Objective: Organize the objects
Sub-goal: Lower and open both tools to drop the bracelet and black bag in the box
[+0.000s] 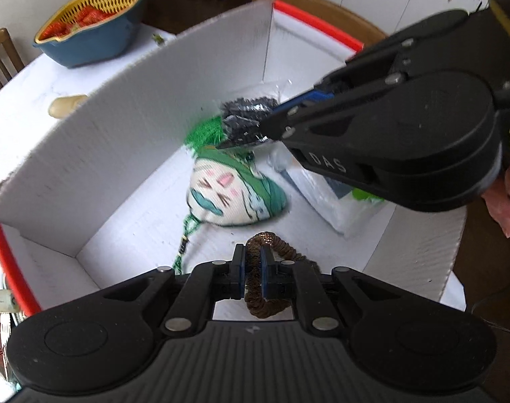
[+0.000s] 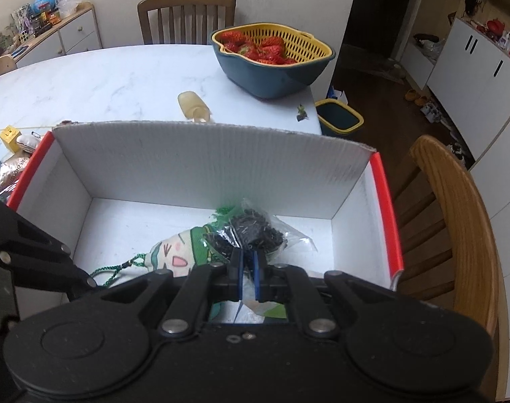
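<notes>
- Nearest the left wrist camera, the left gripper has its jaws clamped on a brown coiled hair tie, held just inside the near wall of the white cardboard box.
- Close in front of the right wrist camera, the right gripper has its jaws nearly closed on the clear plastic of a bag of small dark pieces; in the left view this bag is blurred and hangs above the box floor.
- Under that bag, on the box floor, lies a soft pouch printed with a cartoon face, its green drawstring cord trailing toward the near wall; a flat plastic-wrapped packet lies just beside it on the right.
- Judged from this, the step in hand is dropping items into the box: the next move calls for each pair of jaws to open, the bag over the pouch or the bare floor beside it, the hair tie over the near floor.
- Free floor remains on the left half of the box; its upright walls and red-taped edges limit sideways travel, so a straight lift out looks safest.
- Beyond the box, on the white surface, stands a colander bowl of strawberries, well apart.
</notes>
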`<state>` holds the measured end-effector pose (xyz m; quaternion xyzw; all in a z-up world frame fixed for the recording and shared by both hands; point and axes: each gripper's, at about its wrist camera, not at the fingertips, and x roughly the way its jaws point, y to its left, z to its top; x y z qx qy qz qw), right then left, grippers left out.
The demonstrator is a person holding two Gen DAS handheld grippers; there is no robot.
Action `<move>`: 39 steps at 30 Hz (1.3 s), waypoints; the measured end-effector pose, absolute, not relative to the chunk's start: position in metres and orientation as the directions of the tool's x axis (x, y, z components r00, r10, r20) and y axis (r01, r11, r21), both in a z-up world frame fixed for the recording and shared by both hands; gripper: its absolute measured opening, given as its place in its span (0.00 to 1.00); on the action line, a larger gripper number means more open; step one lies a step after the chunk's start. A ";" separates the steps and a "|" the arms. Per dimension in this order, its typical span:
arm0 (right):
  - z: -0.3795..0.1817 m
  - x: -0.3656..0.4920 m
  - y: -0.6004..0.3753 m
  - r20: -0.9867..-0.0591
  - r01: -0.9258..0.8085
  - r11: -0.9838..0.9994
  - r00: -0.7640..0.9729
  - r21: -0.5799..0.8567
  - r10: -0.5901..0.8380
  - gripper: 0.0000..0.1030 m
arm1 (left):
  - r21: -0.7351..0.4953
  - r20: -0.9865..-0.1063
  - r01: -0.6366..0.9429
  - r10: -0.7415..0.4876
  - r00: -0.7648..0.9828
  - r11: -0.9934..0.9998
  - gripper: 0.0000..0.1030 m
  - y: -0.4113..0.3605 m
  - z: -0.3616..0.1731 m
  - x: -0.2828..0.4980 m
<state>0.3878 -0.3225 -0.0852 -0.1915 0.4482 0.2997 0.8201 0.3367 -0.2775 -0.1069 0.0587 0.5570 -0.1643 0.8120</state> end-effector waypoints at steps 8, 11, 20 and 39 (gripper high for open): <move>-0.099 0.400 -0.328 -0.868 -0.644 0.765 0.384 -0.008 0.315 0.08 | -0.112 -0.945 0.312 -0.199 0.261 0.943 0.08 -0.277 -0.120 0.343; -0.101 0.403 -0.332 -0.869 -0.631 0.776 0.378 0.009 0.318 0.13 | -0.117 -0.950 0.306 -0.196 0.244 0.945 0.08 -0.276 -0.122 0.344; -0.095 0.400 -0.333 -0.869 -0.628 0.777 0.359 0.045 0.341 0.29 | -0.125 -0.963 0.308 -0.190 0.193 0.943 0.18 -0.275 -0.126 0.344; -0.055 0.367 -0.357 -0.825 -0.570 0.809 0.383 0.142 0.415 0.45 | -0.189 -0.897 0.333 -0.301 0.325 0.924 0.62 -0.258 -0.081 0.309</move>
